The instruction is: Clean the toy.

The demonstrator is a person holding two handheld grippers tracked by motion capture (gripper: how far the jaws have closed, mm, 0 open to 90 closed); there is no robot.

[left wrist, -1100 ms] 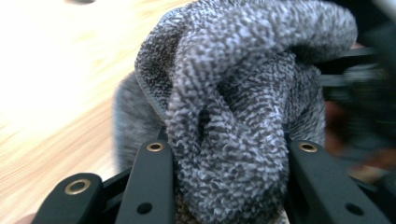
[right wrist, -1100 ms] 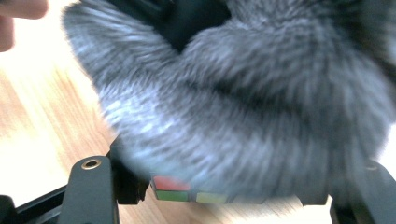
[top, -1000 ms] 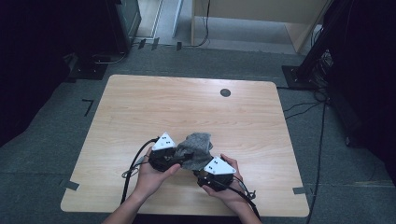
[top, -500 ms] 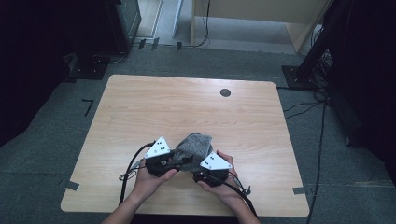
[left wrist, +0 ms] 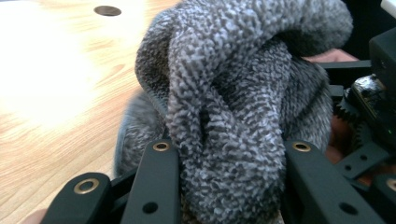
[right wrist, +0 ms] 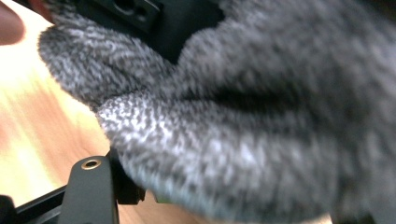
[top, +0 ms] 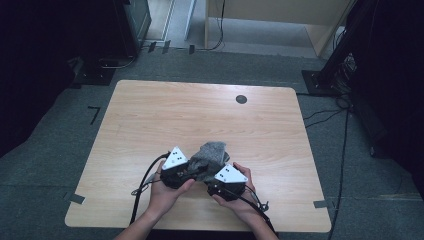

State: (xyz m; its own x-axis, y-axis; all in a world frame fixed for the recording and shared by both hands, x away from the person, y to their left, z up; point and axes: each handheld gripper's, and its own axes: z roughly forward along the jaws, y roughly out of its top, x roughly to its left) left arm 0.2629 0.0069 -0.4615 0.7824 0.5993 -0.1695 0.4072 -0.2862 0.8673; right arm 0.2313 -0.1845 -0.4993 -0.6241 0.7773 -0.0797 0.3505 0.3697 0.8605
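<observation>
now both grippers clamp grey cloth (top: 209, 156) over table (top: 150, 115): left gripper (top: 176, 170) bunched fold, right gripper (top: 226, 182) other end.

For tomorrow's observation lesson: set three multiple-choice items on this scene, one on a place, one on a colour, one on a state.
1. Where is the cloth?
A. near edge of the table, between both grippers
B. far corner
C. on the floor

2. What colour is the cloth?
A. red
B. mottled grey
C. yellow

3. How does the left gripper stand?
A. open, apart from the cloth
B. lying on the table
C. shut on the cloth

Key: 1 A, the high view shows it between the hands; 2 B, grey weave in both gripper views; 3 C, its fingers press the fabric.
</observation>
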